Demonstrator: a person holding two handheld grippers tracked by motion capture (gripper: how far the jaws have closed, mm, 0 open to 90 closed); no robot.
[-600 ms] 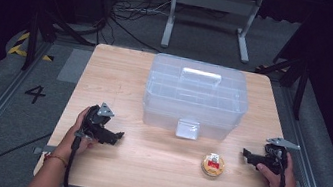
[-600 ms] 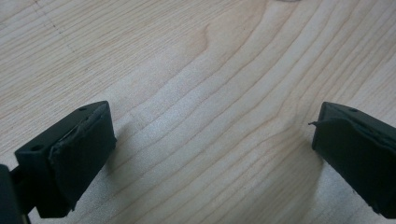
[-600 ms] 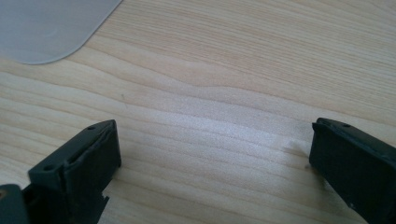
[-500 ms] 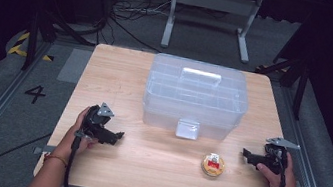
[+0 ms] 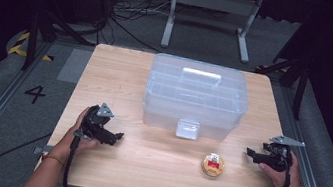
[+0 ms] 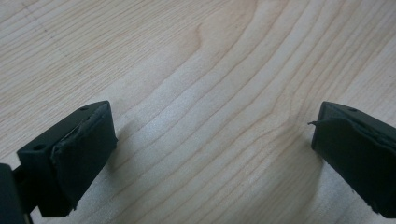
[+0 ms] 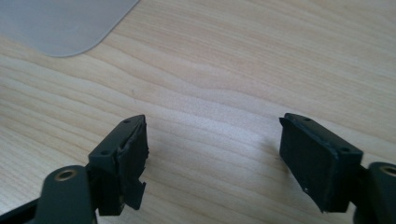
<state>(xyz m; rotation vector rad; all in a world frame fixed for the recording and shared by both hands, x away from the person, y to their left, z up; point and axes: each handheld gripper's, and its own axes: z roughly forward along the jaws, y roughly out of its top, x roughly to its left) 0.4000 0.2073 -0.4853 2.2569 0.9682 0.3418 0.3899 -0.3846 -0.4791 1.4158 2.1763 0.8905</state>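
Clear lidded storage box [image 5: 195, 96] stands closed, its contents indiscernible, small round tin [image 5: 213, 164] beside it

Storage box [image 5: 195, 97] sits mid-frame on the table [image 5: 122, 74]; small round tin [image 5: 213, 164] lower right of it, left gripper [image 5: 117, 138] lower left, right gripper [image 5: 249, 152] far right.

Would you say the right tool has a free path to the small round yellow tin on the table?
Probably yes: the right tool is open, and only bare table lies between it and the tin; the clear box sits farther back.
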